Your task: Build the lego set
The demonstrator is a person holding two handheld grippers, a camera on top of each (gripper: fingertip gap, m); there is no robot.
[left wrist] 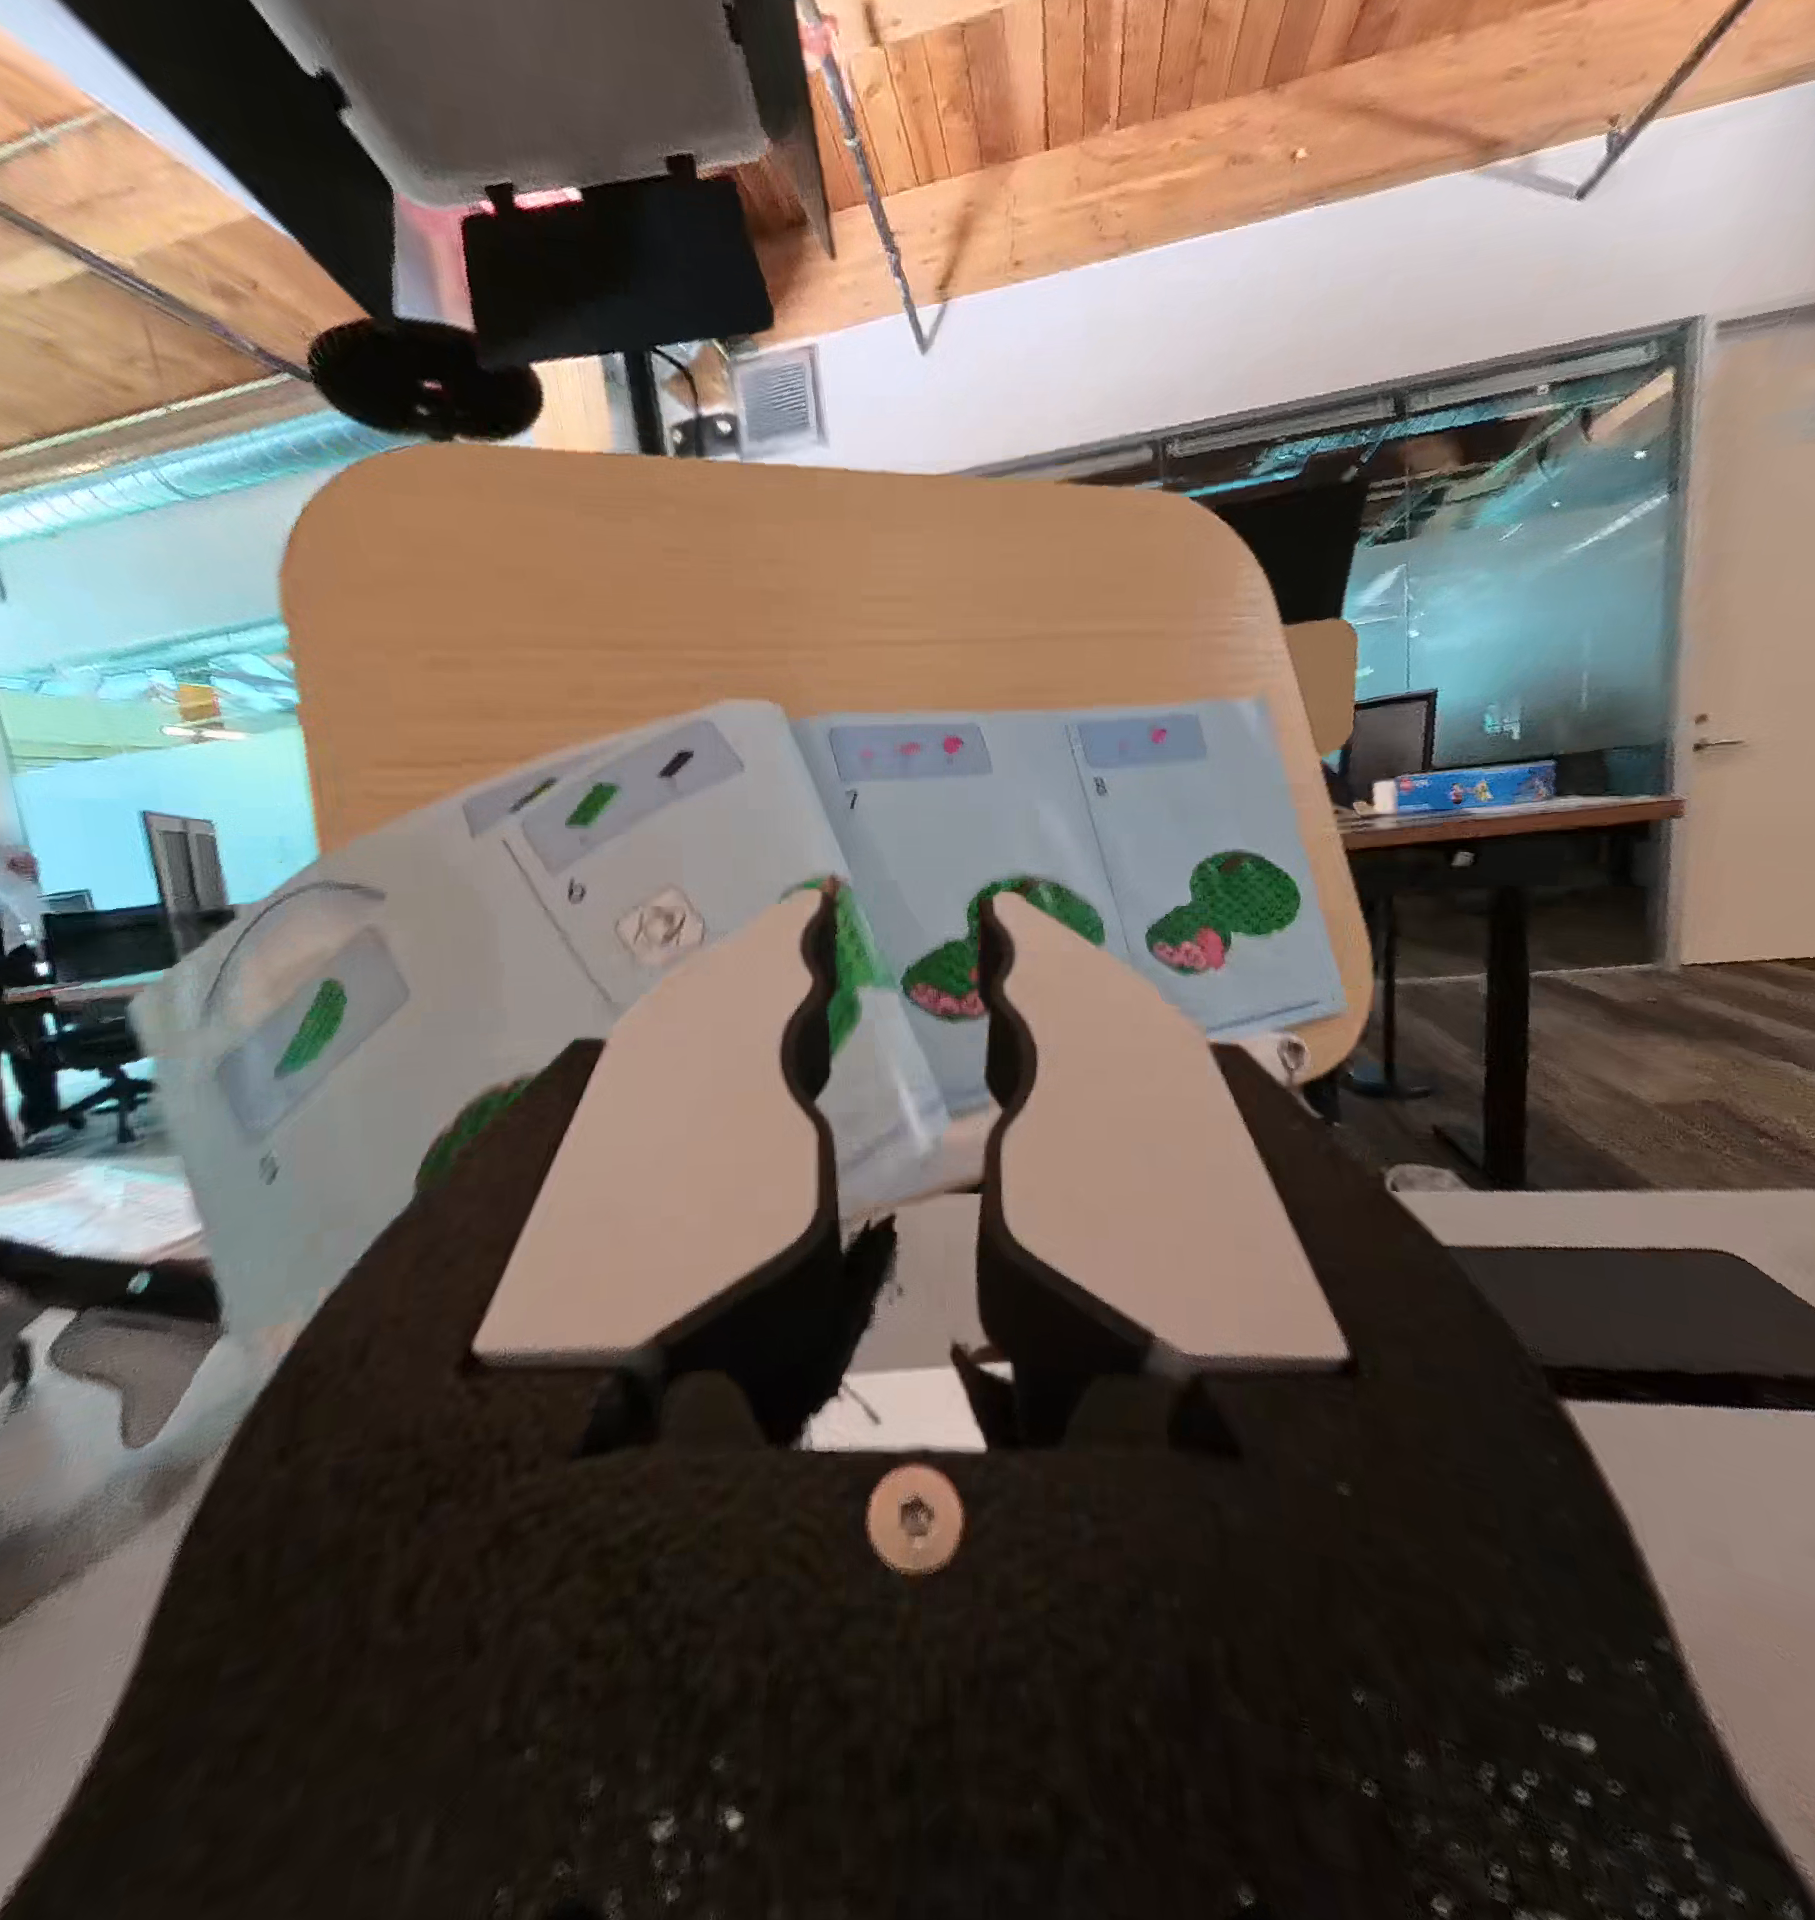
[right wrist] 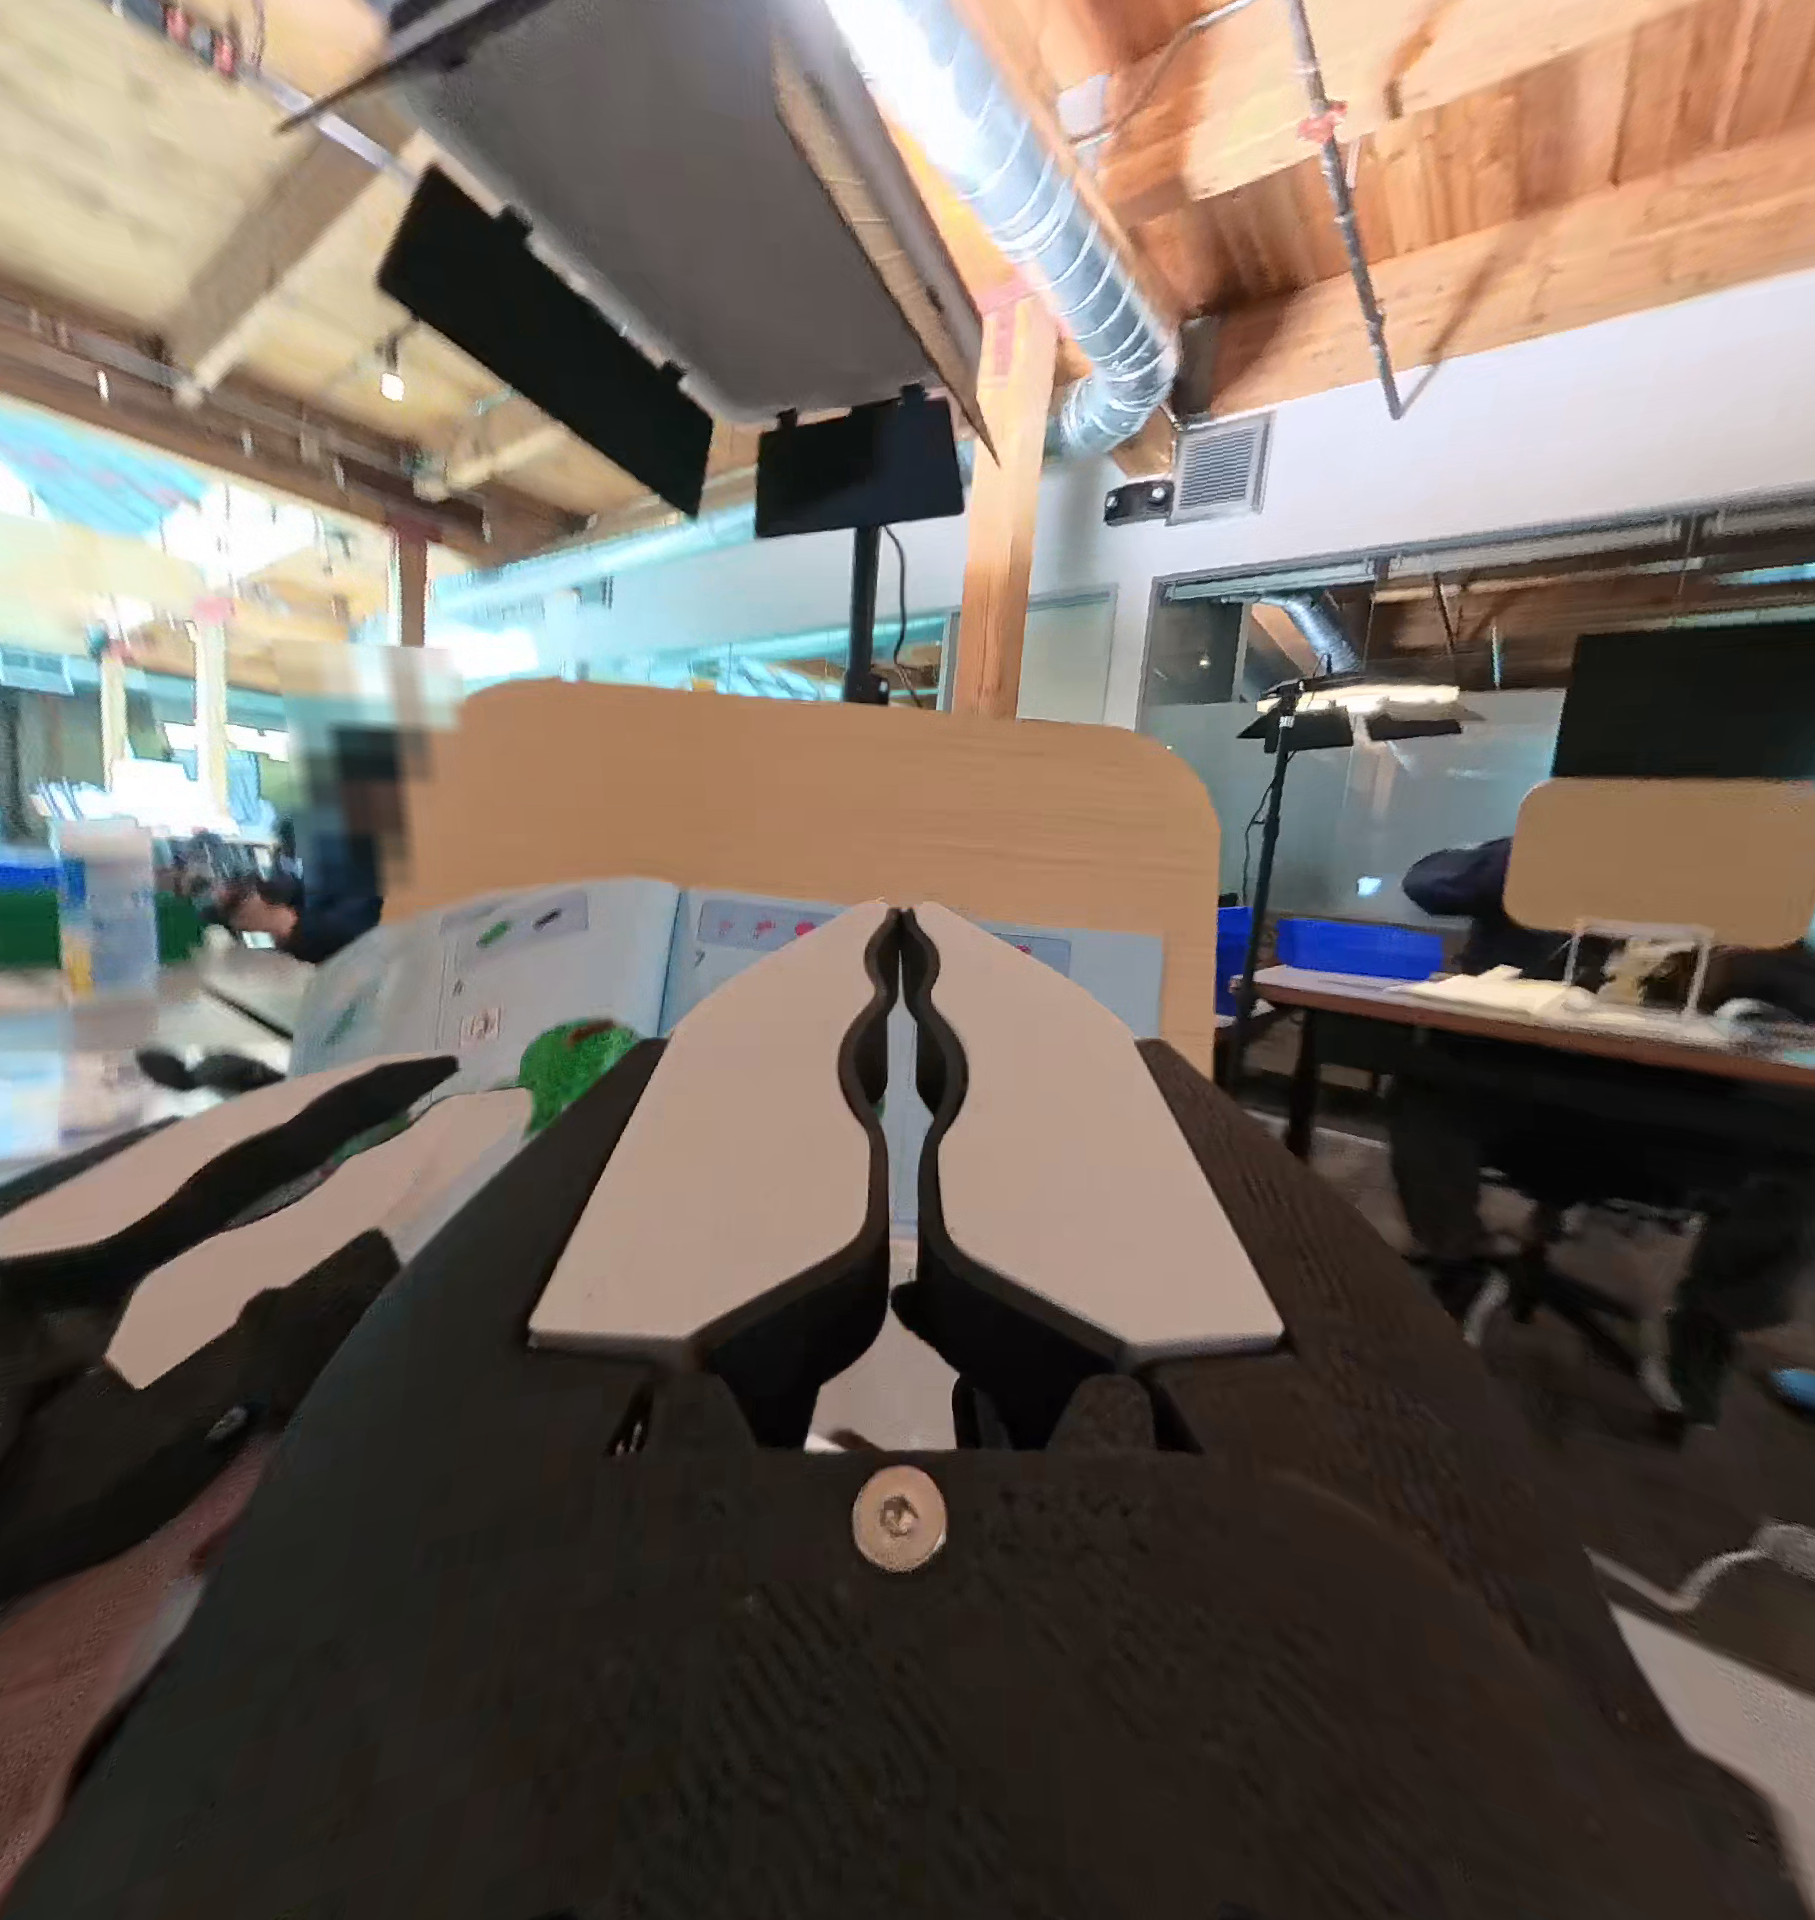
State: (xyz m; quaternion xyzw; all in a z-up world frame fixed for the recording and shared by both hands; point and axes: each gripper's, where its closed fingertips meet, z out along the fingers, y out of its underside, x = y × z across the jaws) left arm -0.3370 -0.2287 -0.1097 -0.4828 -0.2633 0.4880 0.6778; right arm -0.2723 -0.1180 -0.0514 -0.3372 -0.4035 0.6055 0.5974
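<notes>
An open Lego instruction booklet stands propped against a light wooden divider. Its pages show green and pink build steps, and its left pages are curled and blurred. My left gripper is open and empty, with its tips in front of the booklet's middle fold. My right gripper is shut with the tips touching and nothing between them. It points at the booklet in front of the divider. The left gripper also shows at the lower left of the right wrist view. No loose bricks are clearly in view.
A black mat lies on the white table to the right. A light panel with black flaps hangs overhead. A person sits at a desk at the right. Another desk bears a blue box. Across from one pair of fingers to the other is roughly 15 cm.
</notes>
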